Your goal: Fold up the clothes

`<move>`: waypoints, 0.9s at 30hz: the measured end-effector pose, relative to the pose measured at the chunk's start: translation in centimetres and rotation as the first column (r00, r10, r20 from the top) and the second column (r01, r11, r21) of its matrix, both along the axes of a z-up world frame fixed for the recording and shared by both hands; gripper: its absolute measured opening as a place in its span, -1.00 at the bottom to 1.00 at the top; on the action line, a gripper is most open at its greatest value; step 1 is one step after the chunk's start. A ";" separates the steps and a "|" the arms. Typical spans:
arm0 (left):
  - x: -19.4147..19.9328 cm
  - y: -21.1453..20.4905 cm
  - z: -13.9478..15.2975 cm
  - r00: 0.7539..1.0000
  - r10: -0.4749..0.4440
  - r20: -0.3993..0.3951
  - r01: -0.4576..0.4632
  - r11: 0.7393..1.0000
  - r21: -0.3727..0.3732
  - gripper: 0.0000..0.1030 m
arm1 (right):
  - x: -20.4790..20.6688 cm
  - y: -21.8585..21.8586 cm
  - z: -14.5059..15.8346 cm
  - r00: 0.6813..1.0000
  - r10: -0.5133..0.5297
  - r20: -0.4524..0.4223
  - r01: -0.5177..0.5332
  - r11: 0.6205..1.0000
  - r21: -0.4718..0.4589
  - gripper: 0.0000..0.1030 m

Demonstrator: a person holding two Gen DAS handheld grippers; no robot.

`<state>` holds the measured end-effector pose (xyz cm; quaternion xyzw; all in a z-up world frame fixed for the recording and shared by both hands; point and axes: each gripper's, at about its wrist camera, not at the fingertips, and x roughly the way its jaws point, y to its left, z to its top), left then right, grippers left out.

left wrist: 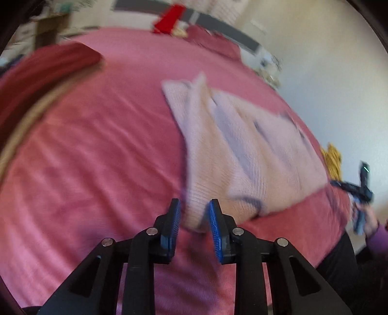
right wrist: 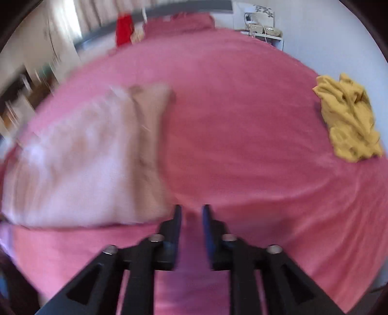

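Left gripper (left wrist: 194, 210) straddles the pale sweater's (left wrist: 232, 150) corner, spread (right gripper (right wrist: 192, 213), also spread, alone shows the whole mustard garment (right wrist: 349, 118)).

Pale pink knit garment (left wrist: 230, 155) partly folded, flat on pink bedspread (left wrist: 97, 145); mustard garment (right wrist: 349, 118) crumpled nr bed edge.

Both my feeds are bright with soft daylight, with no hard glare. In the right wrist view the light comes from pale curtains (right wrist: 72, 21) at upper left. Motion blur smears both pictures: the pale sweater (left wrist: 232, 155) is streaky, and the pink bedspread (right wrist: 242, 145) loses its texture. The yellow garment (right wrist: 349, 118) stays fairly crisp. The left gripper (left wrist: 194, 206) is sharp in my view, the right gripper (right wrist: 191, 210) softer. Fisheye distortion bulges the bed, and dark vignette fills the corners. Shadows are faint.
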<state>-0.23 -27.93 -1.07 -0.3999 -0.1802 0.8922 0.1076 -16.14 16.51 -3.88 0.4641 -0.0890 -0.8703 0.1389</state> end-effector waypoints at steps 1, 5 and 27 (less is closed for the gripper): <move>0.5 0.1 0.7 0.998 0.022 -0.054 -0.021 1.000 0.015 -0.49 | 0.4 -0.8 0.4 1.000 0.020 -0.012 -0.020 0.999 -0.049 -0.57; -0.5 4.1 2.4 0.982 -0.040 -0.182 0.048 0.998 0.039 -0.20 | 1.8 -7.4 0.0 0.966 0.259 -0.013 -0.258 0.953 -0.158 -0.50; -3.1 -1.9 -3.1 0.983 0.169 -0.077 -0.172 0.985 -0.028 0.43 | -0.8 -7.5 -1.8 0.972 0.223 -0.077 -0.218 0.974 0.068 -0.63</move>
